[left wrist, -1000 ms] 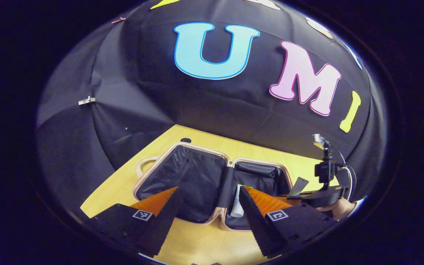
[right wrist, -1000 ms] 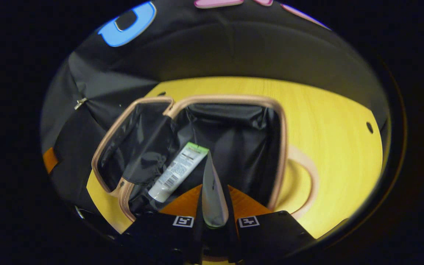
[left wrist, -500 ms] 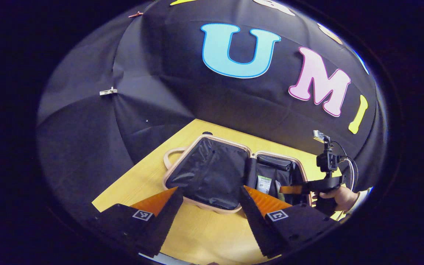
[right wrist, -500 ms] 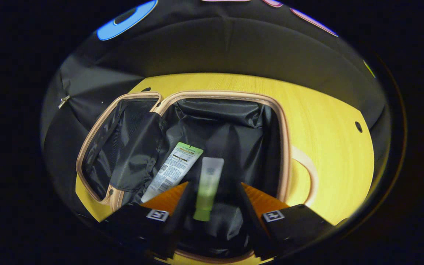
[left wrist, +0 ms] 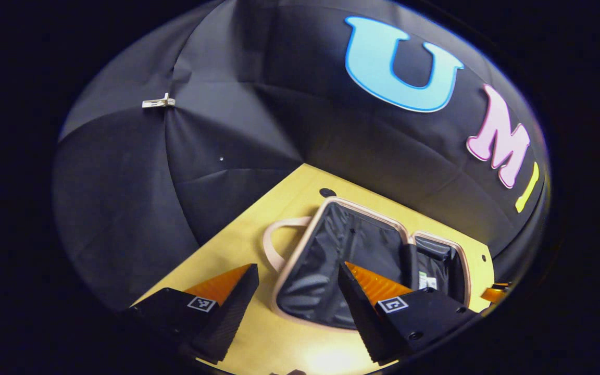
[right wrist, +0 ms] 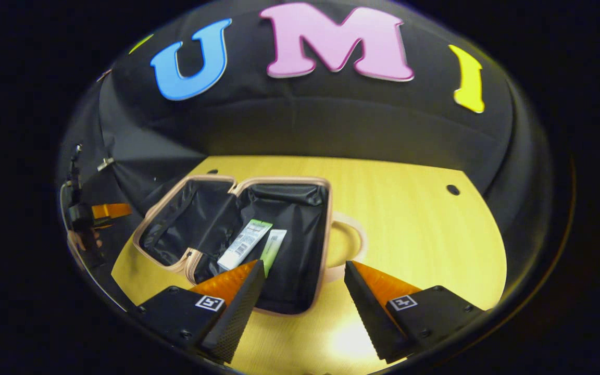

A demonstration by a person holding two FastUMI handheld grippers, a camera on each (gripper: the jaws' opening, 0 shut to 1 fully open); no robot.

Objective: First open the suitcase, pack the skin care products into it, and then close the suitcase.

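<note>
My counter (right wrist: pixel 409 219) carries the suitcase (right wrist: pixel 300 291), lying flat with both halves thrown open, black lining up, one loop handle (right wrist: pixel 354 242) on its right side and another (left wrist: pixel 274 245) on the left. Both tubes sit in the right half: the white tube (right wrist: pixel 242 244) and, touching its right side, the green tube (right wrist: pixel 273 245). I judge packing finished and closing the step in hand. My right tongs (right wrist: pixel 304 284) are spread and empty above the near right edge; my left tongs (left wrist: pixel 297 291) are likewise spread and empty over the left half's near rim (left wrist: pixel 300 320). To close well, I would catch the left half by its outer rim, swing it over the hinge (right wrist: pixel 235 186), and watch that the lining does not snag the edge.
</note>
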